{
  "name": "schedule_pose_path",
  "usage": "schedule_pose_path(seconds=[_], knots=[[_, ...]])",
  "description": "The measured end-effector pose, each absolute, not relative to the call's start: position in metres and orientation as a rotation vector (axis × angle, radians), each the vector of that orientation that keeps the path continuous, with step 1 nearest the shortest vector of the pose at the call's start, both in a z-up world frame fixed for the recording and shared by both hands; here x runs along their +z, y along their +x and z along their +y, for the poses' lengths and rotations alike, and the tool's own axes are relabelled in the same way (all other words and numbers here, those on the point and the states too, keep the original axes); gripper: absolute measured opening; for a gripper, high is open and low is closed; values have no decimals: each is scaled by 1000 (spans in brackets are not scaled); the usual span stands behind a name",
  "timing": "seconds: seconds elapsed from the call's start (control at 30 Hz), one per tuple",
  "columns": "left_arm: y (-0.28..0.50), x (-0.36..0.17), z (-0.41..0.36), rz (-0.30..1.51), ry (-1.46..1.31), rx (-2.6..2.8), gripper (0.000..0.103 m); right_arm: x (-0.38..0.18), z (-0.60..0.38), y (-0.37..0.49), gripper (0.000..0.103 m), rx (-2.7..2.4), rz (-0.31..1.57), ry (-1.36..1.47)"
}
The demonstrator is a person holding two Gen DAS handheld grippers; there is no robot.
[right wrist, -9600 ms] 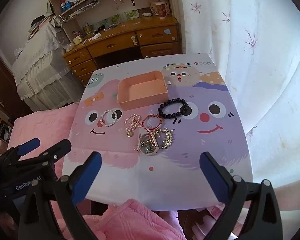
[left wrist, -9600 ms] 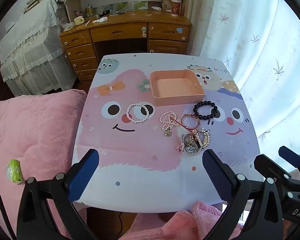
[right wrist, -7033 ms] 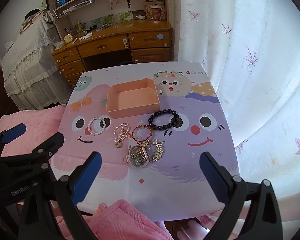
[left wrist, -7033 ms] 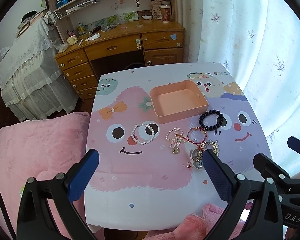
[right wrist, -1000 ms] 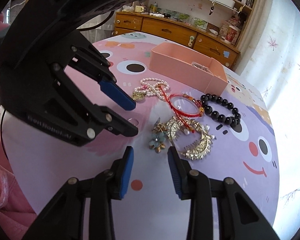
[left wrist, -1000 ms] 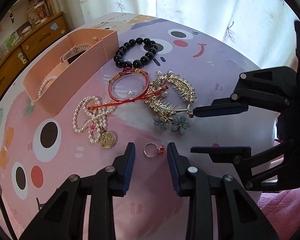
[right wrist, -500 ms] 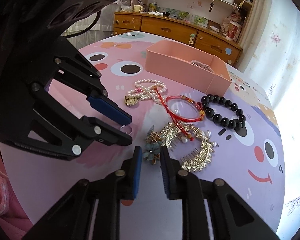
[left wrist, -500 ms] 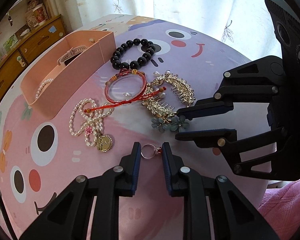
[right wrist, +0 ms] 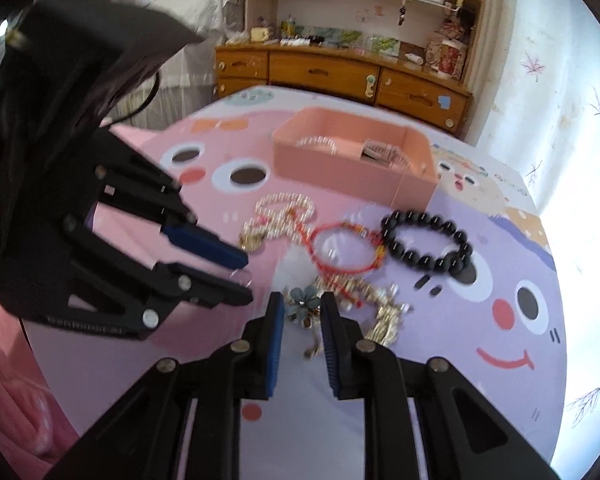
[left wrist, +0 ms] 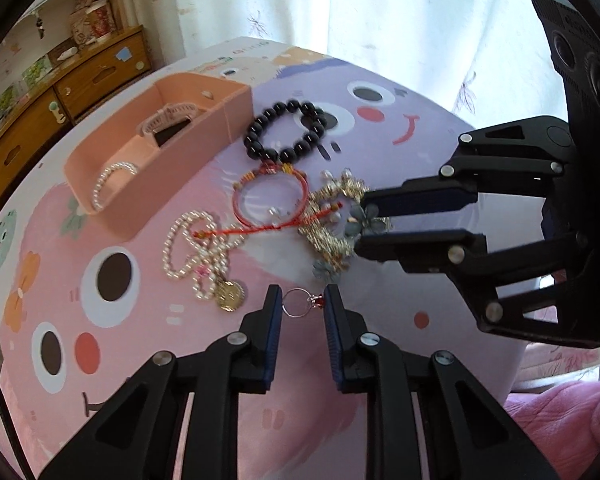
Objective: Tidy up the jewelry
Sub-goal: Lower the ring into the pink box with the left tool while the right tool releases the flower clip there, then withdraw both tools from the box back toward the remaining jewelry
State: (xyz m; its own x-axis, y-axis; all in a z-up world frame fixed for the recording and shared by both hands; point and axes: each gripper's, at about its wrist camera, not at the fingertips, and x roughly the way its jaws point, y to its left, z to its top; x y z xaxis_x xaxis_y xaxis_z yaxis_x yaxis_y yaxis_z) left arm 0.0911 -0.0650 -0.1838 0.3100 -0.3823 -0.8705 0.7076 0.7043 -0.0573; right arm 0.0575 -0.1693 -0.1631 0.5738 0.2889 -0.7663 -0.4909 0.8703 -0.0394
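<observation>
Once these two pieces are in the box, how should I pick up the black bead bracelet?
The black bead bracelet lies flat, clear of the pink box. Come from above: one finger inside the ring, one outside on its curtain side; the opposite side touches the red cord bracelet.

— What's loose on the counter [left wrist: 380, 360]?

— A silver ring [left wrist: 300, 303] with a red stone, pinched upright in the left claw [left wrist: 299, 307]. A gold hair comb [left wrist: 332, 220] with grey-blue flowers, its flower end clamped in the right claw [right wrist: 301, 309]. Beside it lie a red cord bracelet [left wrist: 270, 200], a black bead bracelet [left wrist: 288, 131] and a pearl strand with a gold coin [left wrist: 204, 248].

— And the pink tray [left wrist: 112, 208]?

— It holds a pearl bracelet [left wrist: 110, 182] and a pale watch [left wrist: 168, 118].
</observation>
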Motion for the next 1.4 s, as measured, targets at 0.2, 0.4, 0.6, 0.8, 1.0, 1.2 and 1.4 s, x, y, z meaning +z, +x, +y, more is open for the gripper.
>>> schedule_pose_path(seconds=[0.2,0.4,0.6,0.8,1.0,1.2,1.4], knots=[[114,-157,-58,1023,297,-630,19,-138,-176,79,18,450,796,-214],[145,-133,-43,975,172,-517,19,-116,-183,102,18,440,761,-196],[178,-121,-33,915,70,-395,19,-101,-186,131,18,432,714,-193],[205,-119,-25,882,-22,-305,19,-103,-190,169,18,411,692,-139],[225,-121,-21,872,-80,-243,19,-106,-197,201,18,385,698,-74],[230,-125,-20,877,-104,-225,19,-112,-203,215,18,395,717,-60],[225,-126,-16,880,-134,-207,76,-118,-204,216,27,373,745,-53]])
